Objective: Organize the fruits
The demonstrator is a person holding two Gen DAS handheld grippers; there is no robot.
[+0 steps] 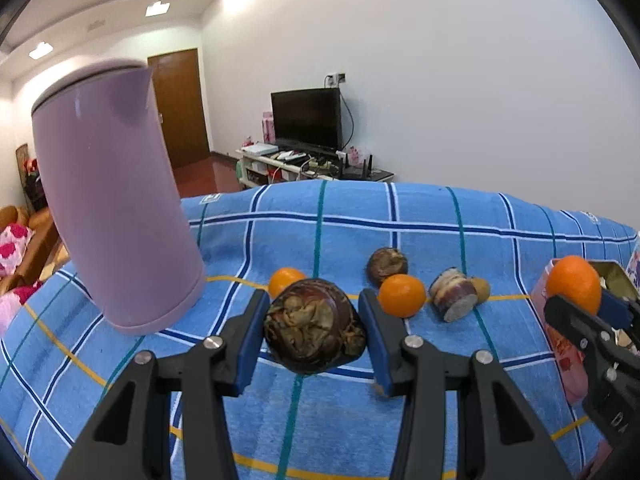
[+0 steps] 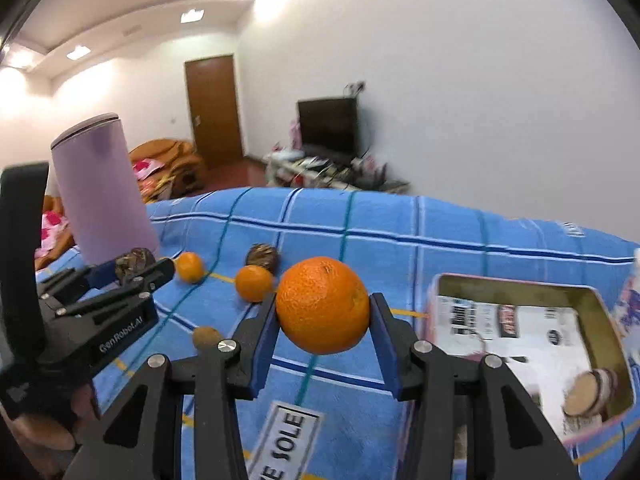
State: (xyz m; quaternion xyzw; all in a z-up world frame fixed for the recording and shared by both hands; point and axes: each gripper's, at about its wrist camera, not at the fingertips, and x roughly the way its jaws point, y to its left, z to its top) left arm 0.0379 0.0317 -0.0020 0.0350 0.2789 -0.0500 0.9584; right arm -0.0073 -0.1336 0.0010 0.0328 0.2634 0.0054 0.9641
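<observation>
The left gripper (image 1: pixel 314 330) is closed on a dark brown fruit (image 1: pixel 314 326) above the blue cloth (image 1: pixel 400 216). The right gripper (image 2: pixel 324 330) clamps a big orange (image 2: pixel 323 305) beside the open tin box (image 2: pixel 608 320) (inside: printed paper and a cut piece (image 2: pixel 591 396)).

Three oranges (image 1: pixel 401 295), two dark mangosteens (image 1: pixel 315 326), one kettle (image 1: pixel 114 204), one tin box (image 2: pixel 592 300)

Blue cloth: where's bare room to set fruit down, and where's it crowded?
Free: the cloth behind the fruit toward the far edge, and the strip between the purple jug and small orange. Crowded: the middle row around the second orange.
</observation>
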